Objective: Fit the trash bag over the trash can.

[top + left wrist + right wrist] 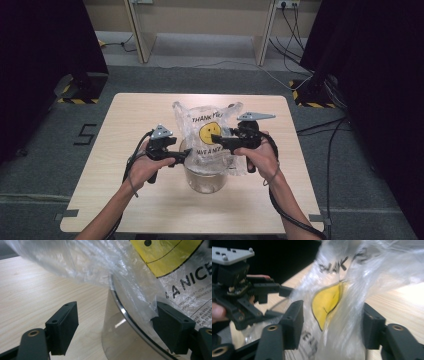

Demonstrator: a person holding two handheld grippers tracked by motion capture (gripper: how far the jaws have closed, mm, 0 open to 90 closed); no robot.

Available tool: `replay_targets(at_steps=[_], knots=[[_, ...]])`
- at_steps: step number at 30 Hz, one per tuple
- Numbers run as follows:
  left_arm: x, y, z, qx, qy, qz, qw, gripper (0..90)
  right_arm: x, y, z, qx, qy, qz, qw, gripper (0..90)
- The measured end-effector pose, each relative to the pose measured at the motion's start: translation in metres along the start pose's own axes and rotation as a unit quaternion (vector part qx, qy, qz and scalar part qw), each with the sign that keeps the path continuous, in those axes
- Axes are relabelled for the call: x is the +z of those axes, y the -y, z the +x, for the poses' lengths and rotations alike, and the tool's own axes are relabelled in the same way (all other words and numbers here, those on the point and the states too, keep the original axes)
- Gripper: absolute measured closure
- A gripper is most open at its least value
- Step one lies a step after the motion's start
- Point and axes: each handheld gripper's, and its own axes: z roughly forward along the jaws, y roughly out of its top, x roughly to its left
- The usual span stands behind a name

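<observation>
A clear plastic bag (207, 130) with a yellow smiley face and black lettering stands over a clear round container (205, 181) in the middle of the table. My left gripper (186, 155) comes in from the left. In the left gripper view it (116, 312) is open, with the container's rim (130, 320) and the bag's lower edge (140, 290) between the jaws. My right gripper (215, 139) reaches in from the right at the bag's front. In the right gripper view it (333, 312) is open, and the bag (332, 300) hangs between the jaws with neither pad pressing on it.
The wooden table (130, 115) has bare surface on both sides of the container. Beyond it are grey floor, a desk frame (145, 35), cables (295, 30) and dark stands with striped feet (75, 95). The left gripper (239, 297) shows at the left of the right gripper view.
</observation>
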Motion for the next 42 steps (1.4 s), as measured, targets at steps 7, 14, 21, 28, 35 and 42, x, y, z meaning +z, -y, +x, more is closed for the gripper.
replay_targets(at_steps=[7, 14, 21, 28, 35, 42], knots=[[-0.002, 0.001, -0.001, 0.0, 0.001, -0.001, 1.0, 22.2, -0.025, 0.003, -0.003, -0.017, 0.018, 0.024, 0.9994, 38.3], [-0.003, 0.001, 0.0, -0.001, 0.001, -0.003, 1.0, 22.1, -0.037, 0.02, -0.013, -0.002, 0.001, 0.044, 0.999, 50.9], [-0.006, 0.002, 0.0, 0.001, -0.002, -0.007, 1.0, 22.2, -0.03, 0.021, -0.008, -0.052, 0.002, 0.032, 0.9981, 75.4], [-0.008, 0.001, 0.001, 0.0, -0.003, -0.016, 0.9999, 22.5, -0.022, 0.006, 0.012, -0.115, 0.023, 0.007, 0.9931, 80.3], [-0.008, -0.001, -0.002, 0.003, 0.001, -0.027, 0.9996, 23.3, 0.004, 0.01, 0.028, -0.171, 0.024, 0.033, 0.9844, 79.9], [-0.02, 0.002, -0.003, -0.001, 0.01, -0.048, 0.9988, 23.2, 0.01, 0.025, 0.023, -0.17, 0.024, 0.052, 0.9838, 77.0]])
